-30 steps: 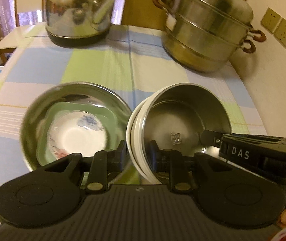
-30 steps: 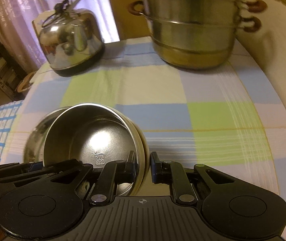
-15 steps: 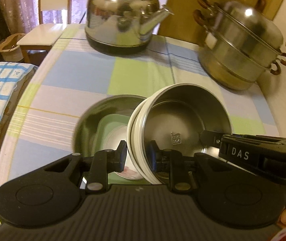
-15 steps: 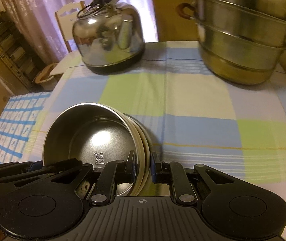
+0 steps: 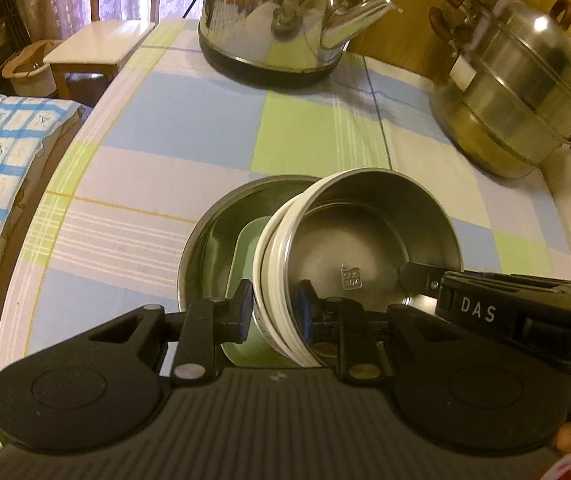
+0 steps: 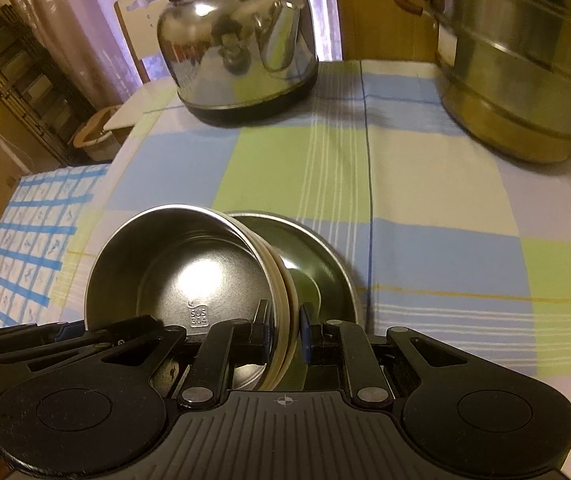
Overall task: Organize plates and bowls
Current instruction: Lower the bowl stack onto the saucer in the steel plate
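wrist views, steep, close, sharing bowl [image 5: 369, 240]

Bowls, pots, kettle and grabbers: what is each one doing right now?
Steel bowl: tilted, lifted, gripped on both sides.
Left gripper: jaws clamped on its rim.
Right gripper: jaws clamped on its rim.
Wide steel bowl: on table, green dish inside.
Kettle: upright.
Steamer pot: lidded.

Brushed steel inside the held bowl [image 5: 369, 248], with a matt cream rim (maybe plastic). Mirror-bright metal on the kettle [image 5: 281, 20], duller steel on the steamer pot [image 5: 525, 92]. Woven checked cloth [image 5: 189, 120] on the table. Matt black ribbed plastic on the left gripper [image 5: 273, 312].
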`<action>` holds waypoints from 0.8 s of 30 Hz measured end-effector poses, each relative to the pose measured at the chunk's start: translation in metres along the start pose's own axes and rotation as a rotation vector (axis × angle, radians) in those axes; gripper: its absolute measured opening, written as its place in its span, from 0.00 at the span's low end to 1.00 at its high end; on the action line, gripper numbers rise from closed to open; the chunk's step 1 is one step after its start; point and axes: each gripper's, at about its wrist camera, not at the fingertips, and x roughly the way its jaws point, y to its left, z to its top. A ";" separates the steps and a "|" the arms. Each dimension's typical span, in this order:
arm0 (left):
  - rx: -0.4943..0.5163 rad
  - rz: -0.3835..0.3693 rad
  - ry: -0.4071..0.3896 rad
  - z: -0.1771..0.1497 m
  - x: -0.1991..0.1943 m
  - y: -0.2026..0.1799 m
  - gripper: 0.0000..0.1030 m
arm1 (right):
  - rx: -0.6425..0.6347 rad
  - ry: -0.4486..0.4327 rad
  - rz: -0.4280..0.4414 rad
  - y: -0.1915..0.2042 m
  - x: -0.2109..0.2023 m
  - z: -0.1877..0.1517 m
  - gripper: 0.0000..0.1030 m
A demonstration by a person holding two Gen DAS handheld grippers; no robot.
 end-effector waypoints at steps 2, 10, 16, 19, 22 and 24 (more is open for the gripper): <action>0.002 0.001 0.012 0.000 0.005 0.002 0.20 | 0.007 0.010 -0.001 -0.001 0.006 0.000 0.14; 0.006 0.000 0.048 0.001 0.020 0.006 0.20 | 0.029 0.041 -0.010 -0.003 0.022 -0.001 0.14; 0.008 0.000 0.055 0.004 0.023 0.007 0.20 | 0.036 0.049 -0.014 -0.003 0.026 0.000 0.14; 0.012 0.003 0.059 0.005 0.023 0.006 0.20 | 0.038 0.051 -0.014 -0.002 0.026 0.000 0.14; 0.014 0.006 0.062 0.005 0.023 0.005 0.20 | 0.043 0.057 -0.011 -0.003 0.026 0.000 0.14; 0.017 0.006 0.063 0.005 0.023 0.005 0.20 | 0.045 0.062 -0.008 -0.004 0.025 -0.001 0.14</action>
